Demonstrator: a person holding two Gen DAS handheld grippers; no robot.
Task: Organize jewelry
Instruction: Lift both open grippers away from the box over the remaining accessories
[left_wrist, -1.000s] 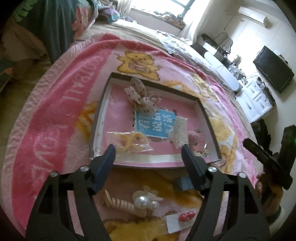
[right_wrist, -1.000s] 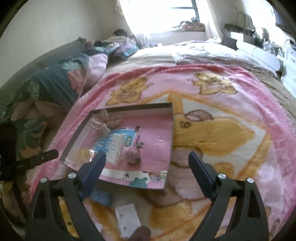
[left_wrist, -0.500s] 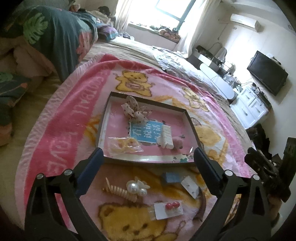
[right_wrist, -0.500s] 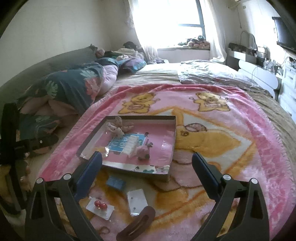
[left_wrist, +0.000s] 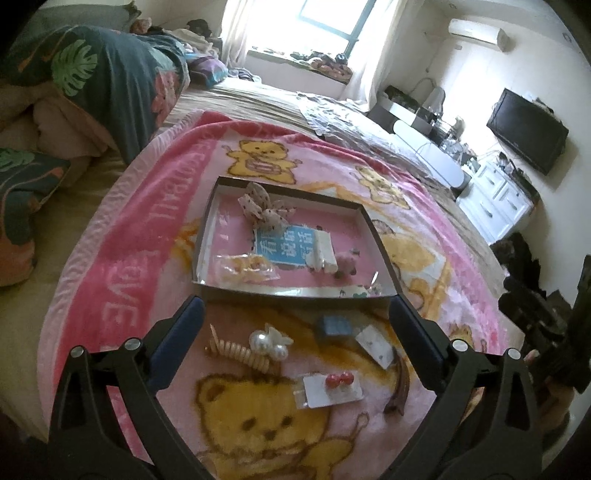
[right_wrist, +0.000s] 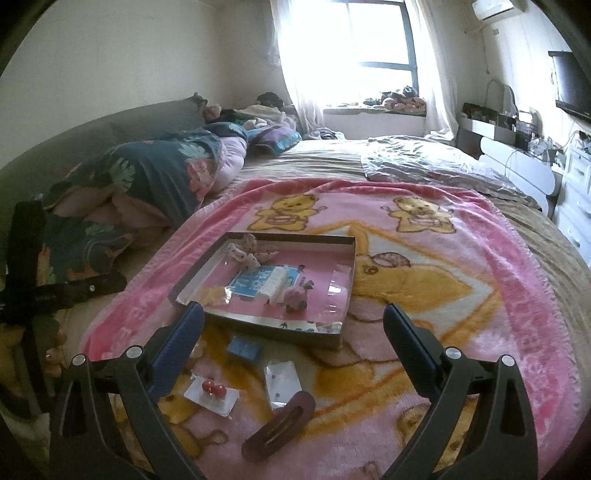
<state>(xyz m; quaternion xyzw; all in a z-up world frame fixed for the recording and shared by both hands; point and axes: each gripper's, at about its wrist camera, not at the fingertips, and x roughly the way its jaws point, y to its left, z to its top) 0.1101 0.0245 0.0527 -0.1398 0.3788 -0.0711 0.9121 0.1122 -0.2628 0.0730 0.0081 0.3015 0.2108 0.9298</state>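
A shallow cardboard tray (left_wrist: 378, 236) (right_wrist: 349, 280) lies on a pink bear blanket and holds a dotted bow (left_wrist: 264, 206), a blue card (left_wrist: 282, 247), a white comb clip (left_wrist: 325, 249), a pink piece (left_wrist: 345, 264) and a bagged yellow item (left_wrist: 245, 267). In front of the tray lie a beige spiral clip (left_wrist: 236, 350), a pearl clip (left_wrist: 267, 341), a blue box (left_wrist: 334, 325) (right_wrist: 243, 347), a white earring card (left_wrist: 375, 345) (right_wrist: 282, 378), a card with red studs (left_wrist: 330, 387) (right_wrist: 212, 393) and a brown hair clip (left_wrist: 399, 384) (right_wrist: 279, 426). My left gripper (left_wrist: 295, 314) and right gripper (right_wrist: 293, 319) hang open and empty above these loose pieces.
The blanket (left_wrist: 122, 236) covers a bed with dark leaf-print bedding (left_wrist: 110, 74) piled at the left. A window (right_wrist: 369, 44), white drawers (left_wrist: 495, 199) and a black screen (left_wrist: 528, 129) stand beyond the bed's right side. The other gripper shows at each view's edge.
Both grippers have pulled back and up from the tray, so the loose pieces in front of it have come into view. The left jaws have spread wider.
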